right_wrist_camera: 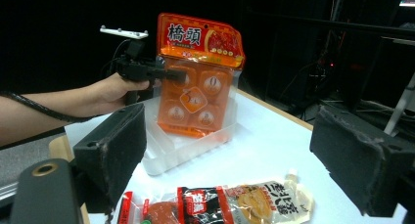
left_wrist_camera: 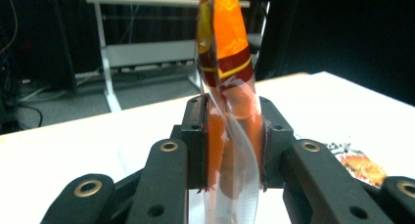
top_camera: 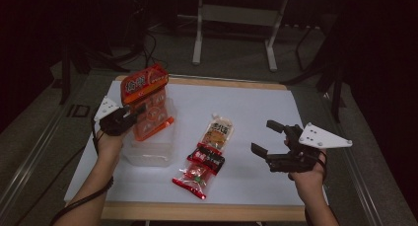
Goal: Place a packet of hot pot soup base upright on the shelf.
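While upright over clear tray [top_camera: 148, 154], orange packet [top_camera: 146, 103] clamped in left hand-held gripper [top_camera: 129, 116], right hand-held gripper [top_camera: 268, 137] agape.

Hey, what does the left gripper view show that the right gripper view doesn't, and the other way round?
The left gripper view alone shows the orange packet edge-on, with the left gripper pads clamped on it. The right gripper view alone shows the packet's printed front, its bottom in the clear tray, the hand holding the left gripper, and the right gripper jaws wide open with nothing between them. Both show the packet, the white table and the pouch lying on it.
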Tool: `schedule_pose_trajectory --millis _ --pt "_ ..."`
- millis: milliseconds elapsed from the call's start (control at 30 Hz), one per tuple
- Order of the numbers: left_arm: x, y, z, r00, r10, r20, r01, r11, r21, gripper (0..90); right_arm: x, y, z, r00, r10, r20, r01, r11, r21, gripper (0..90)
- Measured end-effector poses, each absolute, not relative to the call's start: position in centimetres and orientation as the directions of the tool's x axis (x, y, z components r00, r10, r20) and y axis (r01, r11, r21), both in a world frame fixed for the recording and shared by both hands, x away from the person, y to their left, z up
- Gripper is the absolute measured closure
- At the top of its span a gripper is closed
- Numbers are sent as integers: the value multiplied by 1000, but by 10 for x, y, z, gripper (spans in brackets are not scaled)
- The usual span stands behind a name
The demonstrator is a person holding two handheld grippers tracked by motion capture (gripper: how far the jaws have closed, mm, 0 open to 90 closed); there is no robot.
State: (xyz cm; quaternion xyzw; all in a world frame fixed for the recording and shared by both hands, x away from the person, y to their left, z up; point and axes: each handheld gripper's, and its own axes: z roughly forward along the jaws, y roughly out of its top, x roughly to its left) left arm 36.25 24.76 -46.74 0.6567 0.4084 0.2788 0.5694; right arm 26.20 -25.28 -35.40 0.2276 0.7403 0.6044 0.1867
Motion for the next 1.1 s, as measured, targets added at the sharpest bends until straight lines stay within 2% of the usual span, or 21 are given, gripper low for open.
schedule_pose_trajectory --millis 333,467,500,533,600,633,700,733,800,867,1000,1100 --pt "363 260 -478 509 847 -152 238 31 971 708 262 -252 -357 -827 562 8 122 166 979 136" --pt "365 263 -478 520 843 -140 238 14 971 698 264 -250 -360 -828 560 14 131 169 977 137" --pt "365 263 -478 520 843 -140 238 14 971 670 264 -250 -360 -828 560 14 131 169 977 137" --pt "365 262 -477 506 858 -89 234 -37 971 636 264 -249 -361 -831 556 15 130 169 977 137" --pt "365 263 -477 500 862 -86 231 -37 972 495 264 -248 -361 -832 555 14 133 173 976 137" --pt "366 264 -477 491 865 -105 244 -21 970 495 264 -248 -361 -832 555 14 133 173 976 137" --pt "365 266 -475 476 871 -118 236 2 972 415 264 -248 -362 -832 554 17 135 173 976 137" --pt "364 267 -474 475 871 -124 235 10 972 415 264 -248 -362 -832 554 16 135 175 975 137" --pt "361 268 -470 477 869 -131 230 20 973 347 264 -248 -362 -831 555 17 135 171 976 137" --pt "360 268 -468 467 876 -125 222 22 975 221 263 -249 -361 -830 557 16 133 170 976 137" --pt "356 271 -462 474 862 -179 222 79 972 140 263 -249 -361 -828 561 11 130 172 977 137" --pt "353 272 -461 480 861 -170 220 69 973 47 262 -250 -361 -827 562 12 131 172 976 137"
